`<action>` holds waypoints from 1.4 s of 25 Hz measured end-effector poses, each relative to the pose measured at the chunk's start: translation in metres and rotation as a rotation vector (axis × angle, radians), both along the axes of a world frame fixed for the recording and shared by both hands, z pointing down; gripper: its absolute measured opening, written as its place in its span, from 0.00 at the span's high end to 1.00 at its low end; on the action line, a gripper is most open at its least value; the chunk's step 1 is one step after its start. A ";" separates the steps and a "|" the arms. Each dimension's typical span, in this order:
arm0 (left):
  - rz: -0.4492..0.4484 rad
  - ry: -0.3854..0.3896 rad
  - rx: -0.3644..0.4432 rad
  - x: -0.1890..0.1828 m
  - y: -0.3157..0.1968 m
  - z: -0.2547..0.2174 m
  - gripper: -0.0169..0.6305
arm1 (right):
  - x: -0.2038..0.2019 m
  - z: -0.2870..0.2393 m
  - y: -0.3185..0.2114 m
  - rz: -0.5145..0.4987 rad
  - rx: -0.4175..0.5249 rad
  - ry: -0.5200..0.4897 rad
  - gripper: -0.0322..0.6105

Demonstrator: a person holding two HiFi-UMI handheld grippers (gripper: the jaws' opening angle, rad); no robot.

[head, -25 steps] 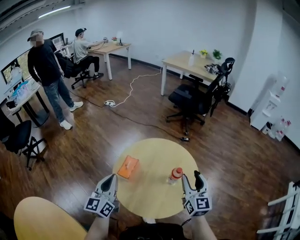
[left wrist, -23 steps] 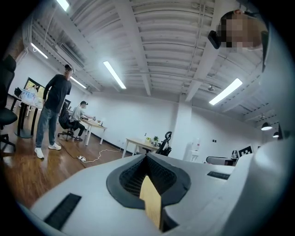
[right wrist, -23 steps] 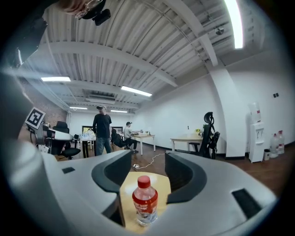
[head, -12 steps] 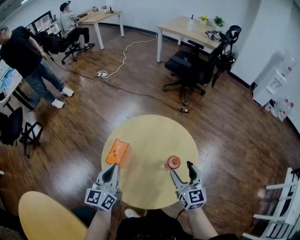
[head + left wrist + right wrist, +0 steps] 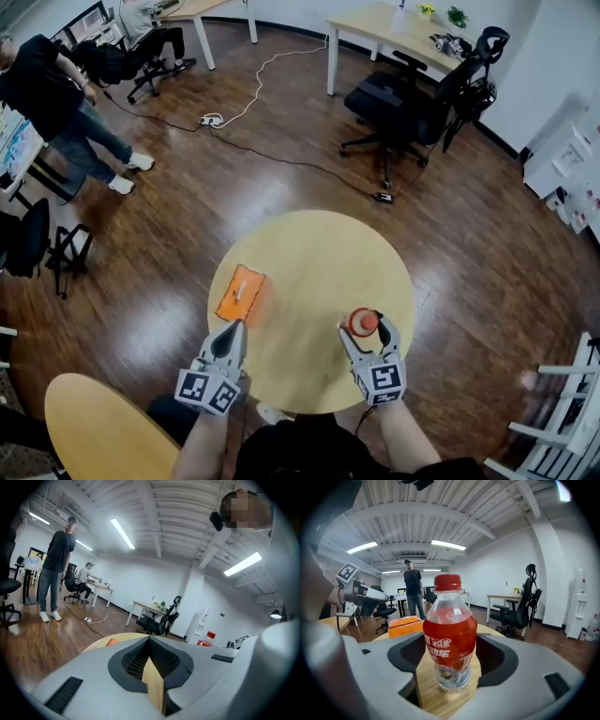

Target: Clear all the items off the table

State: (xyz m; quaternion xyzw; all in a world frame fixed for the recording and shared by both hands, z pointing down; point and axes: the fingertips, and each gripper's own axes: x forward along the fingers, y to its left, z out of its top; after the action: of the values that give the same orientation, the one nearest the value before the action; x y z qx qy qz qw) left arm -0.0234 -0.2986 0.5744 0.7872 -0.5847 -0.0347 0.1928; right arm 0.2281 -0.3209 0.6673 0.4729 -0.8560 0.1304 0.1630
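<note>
A clear bottle [image 5: 363,322] with red drink and a red cap stands upright near the right front of the round wooden table [image 5: 319,253]. My right gripper [image 5: 364,331] is open, one jaw on each side of the bottle [image 5: 450,634]. Its jaws have just been opening wider, and the pads stay clear of the bottle. An orange box [image 5: 240,292] lies flat on the table's left part. My left gripper [image 5: 230,339] is shut and empty at the table's front left edge, just short of the box [image 5: 111,642]. The left gripper [image 5: 151,644] points across the table.
A second round table [image 5: 94,427] is at the lower left. A black office chair [image 5: 398,103] and a desk [image 5: 394,28] stand beyond the table, with a cable [image 5: 281,155] on the floor. A person [image 5: 47,89] stands at the far left. A white rack [image 5: 562,431] is at the right.
Both grippers have come down toward the table. The right one has moved forward until its jaws, now wider apart, stand on both sides of the bottle. The left stays shut.
</note>
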 end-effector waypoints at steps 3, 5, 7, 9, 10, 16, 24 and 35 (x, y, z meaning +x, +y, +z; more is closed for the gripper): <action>-0.004 -0.004 -0.011 -0.002 -0.001 0.004 0.97 | -0.001 0.010 -0.005 -0.012 0.002 0.022 0.42; -0.006 -0.007 -0.017 -0.004 -0.001 0.009 0.97 | -0.005 0.012 -0.010 -0.009 0.012 0.015 0.42; -0.008 -0.009 -0.021 -0.005 -0.001 0.012 0.97 | -0.008 0.015 -0.014 -0.007 0.015 0.011 0.42; -0.009 -0.009 -0.024 -0.006 -0.001 0.012 0.97 | -0.011 0.019 -0.018 -0.008 0.000 0.009 0.42; -0.010 -0.010 -0.026 -0.007 0.000 0.011 0.97 | -0.013 0.020 -0.019 -0.008 -0.012 0.007 0.46; -0.037 -0.011 -0.011 -0.014 0.009 0.002 0.97 | -0.017 0.024 -0.020 -0.003 -0.057 0.038 0.51; -0.205 -0.056 0.102 -0.068 0.056 -0.052 0.97 | -0.047 -0.027 -0.023 -0.061 0.011 0.032 0.52; -0.585 -0.115 0.276 -0.188 0.223 -0.126 0.97 | -0.194 -0.156 0.018 -0.367 0.265 -0.067 0.52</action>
State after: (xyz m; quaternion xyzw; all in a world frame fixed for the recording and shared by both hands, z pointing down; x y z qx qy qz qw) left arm -0.2117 -0.0757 0.4489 0.6052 -0.7858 -0.1230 0.0328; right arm 0.0343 -0.3027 0.5109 0.3219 -0.9423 0.0008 0.0919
